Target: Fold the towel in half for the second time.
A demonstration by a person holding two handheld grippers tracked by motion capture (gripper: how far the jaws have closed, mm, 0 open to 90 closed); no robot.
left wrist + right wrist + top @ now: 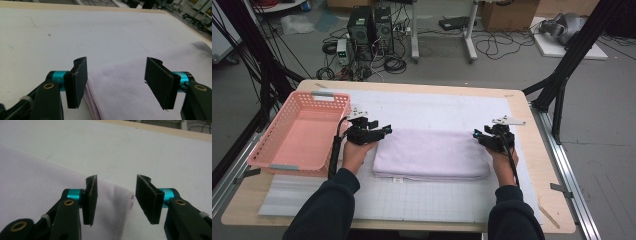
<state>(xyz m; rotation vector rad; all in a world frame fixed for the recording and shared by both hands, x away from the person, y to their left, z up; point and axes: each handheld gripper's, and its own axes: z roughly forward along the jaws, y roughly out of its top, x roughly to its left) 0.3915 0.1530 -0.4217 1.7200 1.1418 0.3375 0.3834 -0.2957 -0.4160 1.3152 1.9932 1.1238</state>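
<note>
High view: a folded pale lilac towel lies on a white gridded mat that covers most of a light wooden table. A small white tag shows at the towel's near edge; any writing on it is too small to read. No brand or lettering is legible elsewhere.

The left gripper sits at the towel's far left corner and the right gripper at its far right corner, each held in a hand with a dark sleeve.

Left gripper view: the left gripper is released, its jaws standing wide apart, with the layered edge of the towel lying between and below them and no pad pressing on it. Right gripper view: the right gripper is likewise released, its jaws apart above the hemmed corner of the towel, not touching the cloth.

Surroundings: a pink plastic basket with slotted walls stands at the left of the table, just beside the left hand. Beyond the far edge of the table, on the floor, are two dark computer towers, loose cables and a cardboard box. Black frame struts rise at both sides. Nothing lies on the towel.
</note>
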